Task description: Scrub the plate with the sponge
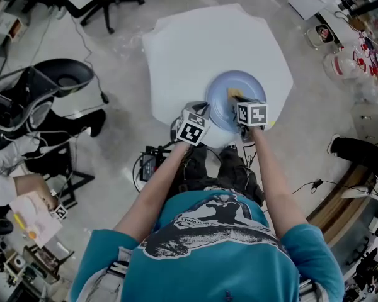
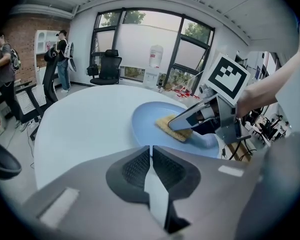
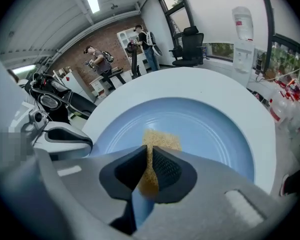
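While our right gripper [image 3: 150,153] clamps the yellow-tan scrubbing sponge [image 3: 161,140] between its jaws, the sponge lies flat on the round pale-blue plate [image 3: 215,129], which sits on the white round table [image 1: 195,49]. Our left gripper [image 2: 150,150] has its jaws drawn narrow, almost together, at the plate's near rim; we cannot tell whether they pinch it.
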`<state>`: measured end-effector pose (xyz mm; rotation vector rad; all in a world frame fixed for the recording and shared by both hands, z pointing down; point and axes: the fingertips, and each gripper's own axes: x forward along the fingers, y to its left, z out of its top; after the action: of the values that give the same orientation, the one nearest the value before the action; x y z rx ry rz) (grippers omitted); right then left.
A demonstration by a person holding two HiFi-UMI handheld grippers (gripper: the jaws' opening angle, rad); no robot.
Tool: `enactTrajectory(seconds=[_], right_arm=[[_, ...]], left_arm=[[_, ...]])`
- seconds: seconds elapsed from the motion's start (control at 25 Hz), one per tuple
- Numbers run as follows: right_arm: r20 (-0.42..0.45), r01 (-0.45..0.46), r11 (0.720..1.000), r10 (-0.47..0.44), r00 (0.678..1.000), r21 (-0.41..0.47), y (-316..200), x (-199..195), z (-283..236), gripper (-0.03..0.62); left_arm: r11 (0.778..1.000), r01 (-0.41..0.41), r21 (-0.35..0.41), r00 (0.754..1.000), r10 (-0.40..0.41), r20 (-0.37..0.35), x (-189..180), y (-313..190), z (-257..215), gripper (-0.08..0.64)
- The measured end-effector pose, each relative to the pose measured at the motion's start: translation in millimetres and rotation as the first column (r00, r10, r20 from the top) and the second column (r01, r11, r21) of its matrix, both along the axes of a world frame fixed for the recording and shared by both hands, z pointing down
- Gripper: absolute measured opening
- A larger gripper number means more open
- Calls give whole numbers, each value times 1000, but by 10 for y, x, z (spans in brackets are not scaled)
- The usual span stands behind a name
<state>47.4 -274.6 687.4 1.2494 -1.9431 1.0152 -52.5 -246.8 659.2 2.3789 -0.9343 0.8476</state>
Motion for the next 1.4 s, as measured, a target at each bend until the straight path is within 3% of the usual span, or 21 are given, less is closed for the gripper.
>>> enactTrajectory(seconds=[0.16,0.28,0.48,0.6,0.84,1.4], right_arm=[[-47,-1,1000,2,999,16,-13,10,-17,38],[-19,-43,999,43,999,30,-2,53,-84,35],[40,-71,993,68,997,90,137,39,-329,31],[76,-58,990,49,996,128,306,38,-466,29],[168,-69,976,34,985,205,690,38,-884,29],[297,-47,927,-71,952,372,1583,198,-1875,29]], left_arm=[[1000,-20,-5,1000,20,-19,24,-21,-17,26],[1000,-29,5,999,29,-22,-21,-29,-62,58],[999,-28,47,997,31,-74,-105,-15,-290,50],[996,-50,68,994,56,-92,-83,67,-430,11],[993,-82,86,985,93,-144,-27,383,-711,8],[976,-48,213,967,98,-233,361,1199,-1566,11]])
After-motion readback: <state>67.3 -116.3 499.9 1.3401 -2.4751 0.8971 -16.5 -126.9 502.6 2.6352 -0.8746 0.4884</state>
